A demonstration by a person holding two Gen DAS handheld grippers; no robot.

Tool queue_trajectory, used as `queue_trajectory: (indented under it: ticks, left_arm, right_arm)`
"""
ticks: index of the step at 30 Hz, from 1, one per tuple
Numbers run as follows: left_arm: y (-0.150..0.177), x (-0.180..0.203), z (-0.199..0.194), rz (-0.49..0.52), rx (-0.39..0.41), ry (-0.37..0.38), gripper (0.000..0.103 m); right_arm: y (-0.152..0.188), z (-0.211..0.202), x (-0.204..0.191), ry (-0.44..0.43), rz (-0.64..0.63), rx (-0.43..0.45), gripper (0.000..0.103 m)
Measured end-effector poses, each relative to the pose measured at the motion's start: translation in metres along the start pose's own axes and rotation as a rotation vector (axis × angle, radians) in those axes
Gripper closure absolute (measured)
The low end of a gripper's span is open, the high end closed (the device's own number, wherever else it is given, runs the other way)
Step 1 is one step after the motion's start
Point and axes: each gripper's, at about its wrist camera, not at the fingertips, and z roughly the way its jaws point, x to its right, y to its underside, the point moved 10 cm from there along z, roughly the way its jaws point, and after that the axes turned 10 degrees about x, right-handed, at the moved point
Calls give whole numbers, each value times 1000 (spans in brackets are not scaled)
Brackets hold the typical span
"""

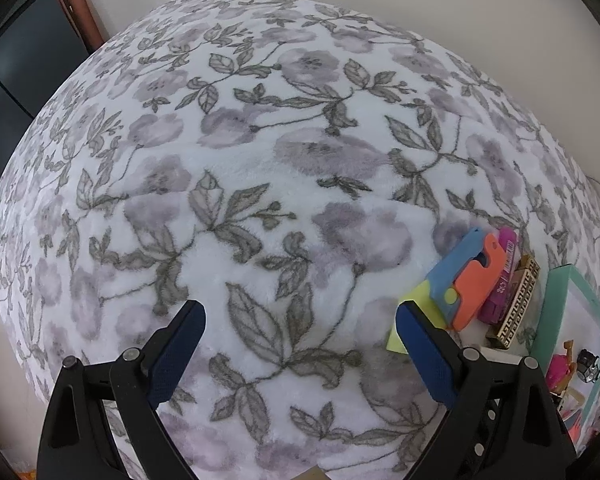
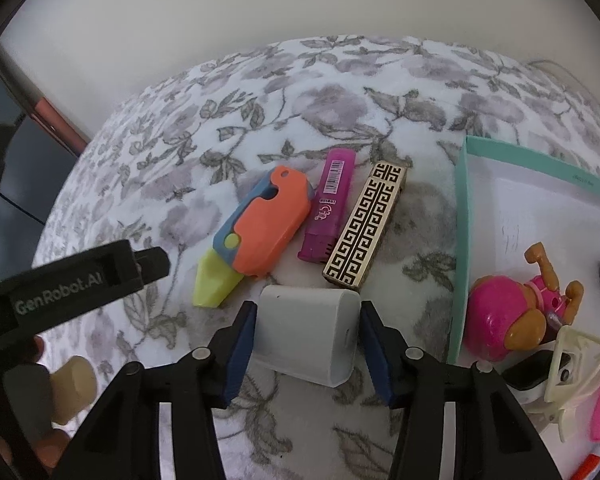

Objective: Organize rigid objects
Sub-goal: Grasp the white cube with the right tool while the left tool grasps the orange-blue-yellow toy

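My right gripper (image 2: 309, 308) points down at a white rounded box (image 2: 308, 332) that lies on the floral blanket (image 2: 260, 120); both blue pads touch its sides. Just beyond it lie an orange, blue and yellow toy knife (image 2: 266, 224), a magenta highlighter (image 2: 330, 204) and a gold-and-black patterned box (image 2: 366, 226), side by side. My left gripper (image 1: 300, 306) hangs open over bare blanket (image 1: 260, 160) with nothing between its fingers. In its view the toy knife (image 1: 472, 280), the highlighter (image 1: 500, 280) and the patterned box (image 1: 516, 304) lie to the right.
A teal-rimmed tray (image 2: 462, 240) at the right holds a pink toy dog (image 2: 500, 316), a cream plastic frame (image 2: 572, 364) and other small toys. The left gripper's black body (image 2: 80, 276) reaches in from the left of the right wrist view. A plain wall stands behind.
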Motion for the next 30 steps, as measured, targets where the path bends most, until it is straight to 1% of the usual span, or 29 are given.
queue_trajectory:
  ticks: [5,9,13,16,24,30]
  left_arm:
    - [0,15,-2,13,13,35,7]
    - [-2,23,-4,16,27,51,7]
    - [-5,29,-6,22,49,55,7]
    - [-6,35,-4,19,60,72,7]
    - [1,68,7,115,84,107,7]
    - [2,88,9,189,129,99,7]
  right_arm:
    - [-7,-9,4,-24,35,18,50]
    - [-18,-21,7,-41,58,50,50]
    - [-32,-36,20,-15,76,93,50]
    - [-41,-46,30,-12,106,119,50]
    - [-54,-67,60,-5,177,171,50]
    - [-52,-71,71,-15,214,169,50]
